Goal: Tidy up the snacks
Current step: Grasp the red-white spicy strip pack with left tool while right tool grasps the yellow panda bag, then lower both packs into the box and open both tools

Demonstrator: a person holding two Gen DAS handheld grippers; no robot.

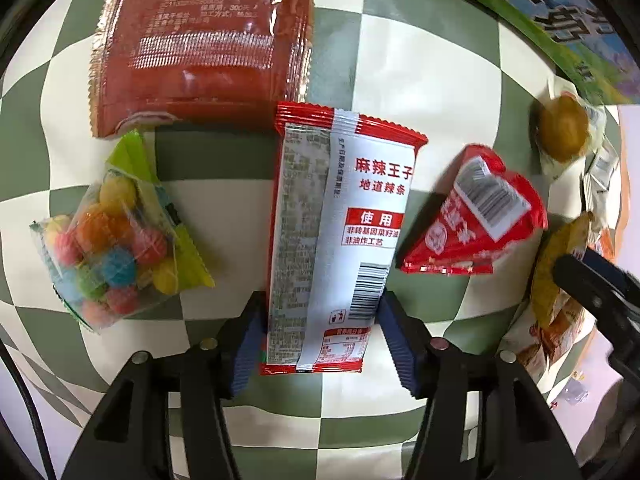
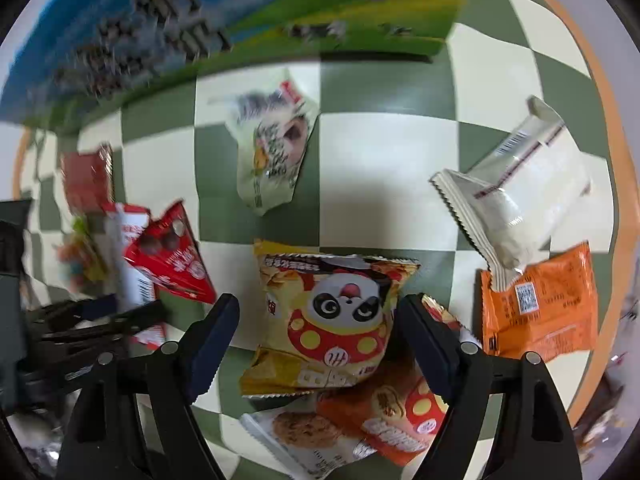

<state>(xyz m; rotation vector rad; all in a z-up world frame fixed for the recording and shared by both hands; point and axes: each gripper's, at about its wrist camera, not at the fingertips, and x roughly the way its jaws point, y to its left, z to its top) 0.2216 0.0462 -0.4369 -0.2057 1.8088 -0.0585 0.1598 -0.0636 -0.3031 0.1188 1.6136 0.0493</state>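
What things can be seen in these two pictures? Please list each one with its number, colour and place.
spicy strip packet: 1, red and white, between the left tool's pads
dark red packet: 1, brown-red, beyond the strip packet
candy bag: 1, clear with coloured balls, left of the strip packet
triangular packet: 1, red, right of the strip packet
panda packet: 1, yellow and red, between the right tool's fingers
orange packet: 1, orange, right of the panda packet
white packet: 1, white, overlapping the orange packet
pale packet: 1, cream, beyond the panda packet
printed box: 1, blue and green, far edge
tablecloth: 1, green and cream checks
left tool: 1, black, blue pads
right tool: 1, black, open
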